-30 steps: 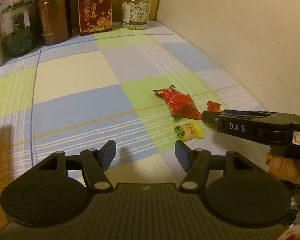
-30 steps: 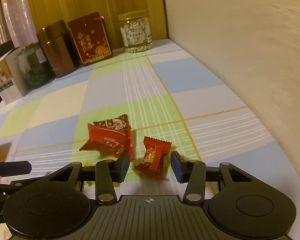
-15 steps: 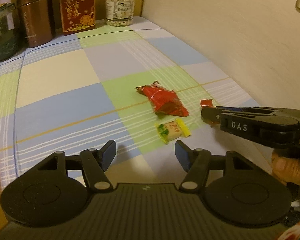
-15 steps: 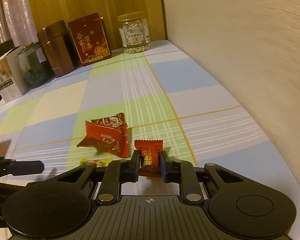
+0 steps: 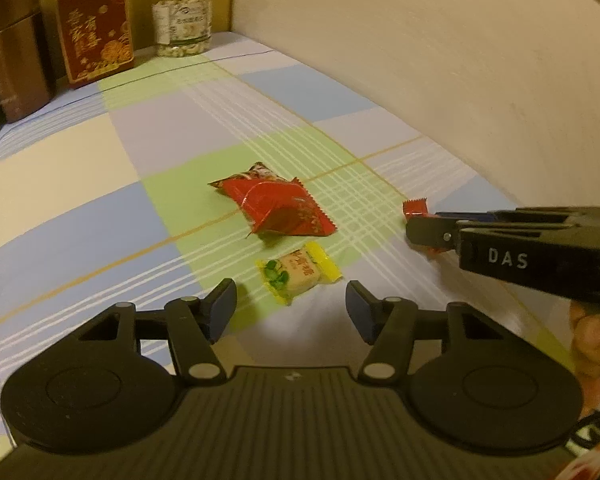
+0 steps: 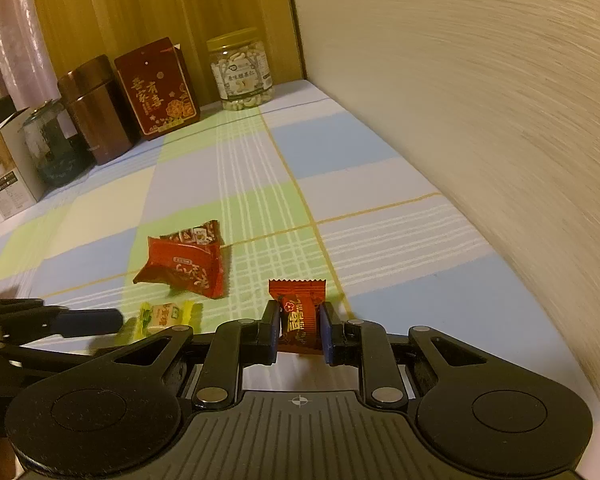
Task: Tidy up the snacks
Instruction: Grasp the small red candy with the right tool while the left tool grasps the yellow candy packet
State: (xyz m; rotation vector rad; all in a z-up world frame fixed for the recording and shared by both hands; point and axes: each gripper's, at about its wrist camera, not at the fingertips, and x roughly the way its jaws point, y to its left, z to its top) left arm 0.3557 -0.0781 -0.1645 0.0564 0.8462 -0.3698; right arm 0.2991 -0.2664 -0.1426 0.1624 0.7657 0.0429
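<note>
Now the right gripper (image 6: pixel 300 330) squeezes the small red candy (image 6: pixel 300 314) just above the checked worktop (image 6: pixel 340 152). Lift it gently. The left gripper (image 5: pixel 291 304) has been closing, its jaws apart around nothing; slide them around the yellow candy (image 5: pixel 298 276) first.

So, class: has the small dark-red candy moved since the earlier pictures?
Yes. The small dark-red candy, now clamped, sits nearer the tablecloth's yellow line than before.

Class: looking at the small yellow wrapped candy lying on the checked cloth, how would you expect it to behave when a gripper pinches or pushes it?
The yellow candy is probably light and would slide on the cloth if nudged. Its block shape looks firm, so a pinch should hold. Its crimped ends likely crumple.
</note>
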